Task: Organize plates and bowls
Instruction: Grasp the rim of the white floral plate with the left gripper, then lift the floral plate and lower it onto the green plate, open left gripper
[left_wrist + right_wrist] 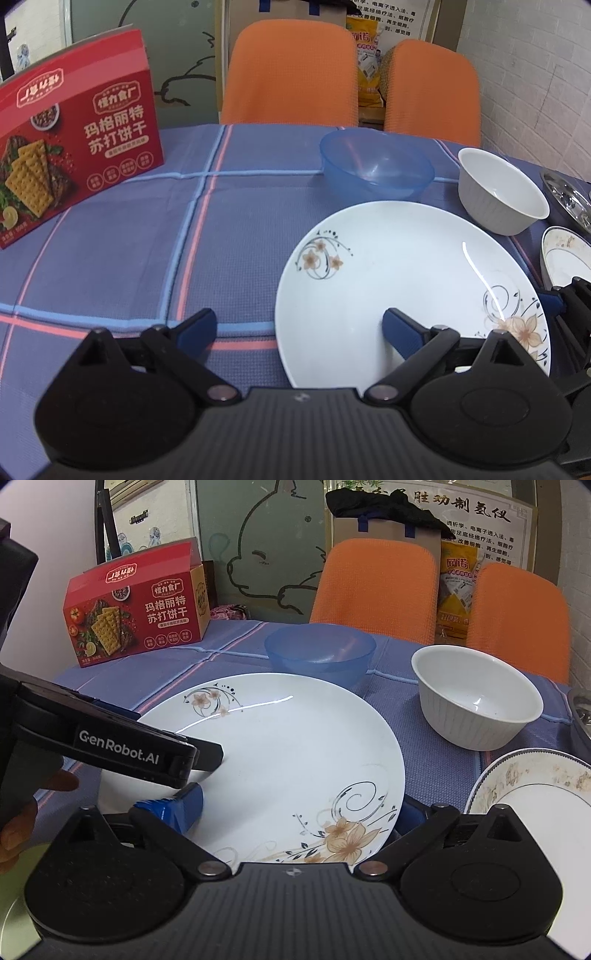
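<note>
Straddling the large floral plate from both sides, the two tools are spread wide and clamp nothing. From the left wrist, the left tool has one blue finger over the checked tabletop and the other above the plate's white middle. From the right wrist, the right tool has its left finger over the plate and its right finger beyond the near rim, mostly hidden behind it.

Only the right view shows the left tool from outside, its black body marked with a brand name reaching over the plate's left edge, with the fingertips of a hand beneath it. That view also shows more of the stained plate just right of the floral one.

Both views show the blue plastic bowl and white ribbed bowl behind the plate, and the red cracker box standing far left. The left view alone catches a steel tray at the right edge clearly.
</note>
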Demonstrator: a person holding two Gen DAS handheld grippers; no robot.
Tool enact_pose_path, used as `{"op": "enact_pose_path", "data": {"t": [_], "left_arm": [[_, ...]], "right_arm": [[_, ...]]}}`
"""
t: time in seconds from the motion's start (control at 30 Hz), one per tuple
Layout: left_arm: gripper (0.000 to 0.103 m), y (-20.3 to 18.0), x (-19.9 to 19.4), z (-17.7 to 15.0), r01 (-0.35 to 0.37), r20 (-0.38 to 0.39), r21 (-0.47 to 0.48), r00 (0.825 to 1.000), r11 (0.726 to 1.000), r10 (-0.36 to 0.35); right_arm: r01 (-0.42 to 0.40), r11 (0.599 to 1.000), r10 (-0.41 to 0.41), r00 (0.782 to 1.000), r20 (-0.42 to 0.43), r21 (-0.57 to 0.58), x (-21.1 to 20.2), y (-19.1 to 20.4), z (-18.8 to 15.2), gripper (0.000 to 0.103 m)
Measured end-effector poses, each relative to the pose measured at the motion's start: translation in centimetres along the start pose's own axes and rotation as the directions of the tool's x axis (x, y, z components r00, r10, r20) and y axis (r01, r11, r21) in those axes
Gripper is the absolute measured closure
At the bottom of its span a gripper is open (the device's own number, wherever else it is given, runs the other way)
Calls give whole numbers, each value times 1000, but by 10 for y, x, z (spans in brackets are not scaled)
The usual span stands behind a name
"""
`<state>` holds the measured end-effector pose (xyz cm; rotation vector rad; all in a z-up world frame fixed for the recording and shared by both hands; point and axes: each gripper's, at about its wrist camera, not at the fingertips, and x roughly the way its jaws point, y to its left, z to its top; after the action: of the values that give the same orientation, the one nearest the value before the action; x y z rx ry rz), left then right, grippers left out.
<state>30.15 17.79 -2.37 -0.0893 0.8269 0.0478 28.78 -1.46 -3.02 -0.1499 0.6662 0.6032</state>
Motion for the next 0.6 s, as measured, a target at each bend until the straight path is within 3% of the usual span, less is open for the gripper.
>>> {"op": "enact_pose_path", "data": {"t": [0.37, 0.47, 0.6], "left_arm": [[8, -11, 2, 0, 26, 8, 29, 1000, 999, -26], [14, -24, 0, -1, 67, 3, 62, 998, 996, -67], [15, -26, -1, 1, 54, -14, 30, 998, 998, -53]], "right_arm": [[-33, 999, 33, 999, 7, -19, 2, -5, 1, 14], [-41, 999, 41, 999, 3, -17, 1, -6, 1, 15], [-43, 999, 43, 999, -9, 17, -3, -7, 3, 15]]}}
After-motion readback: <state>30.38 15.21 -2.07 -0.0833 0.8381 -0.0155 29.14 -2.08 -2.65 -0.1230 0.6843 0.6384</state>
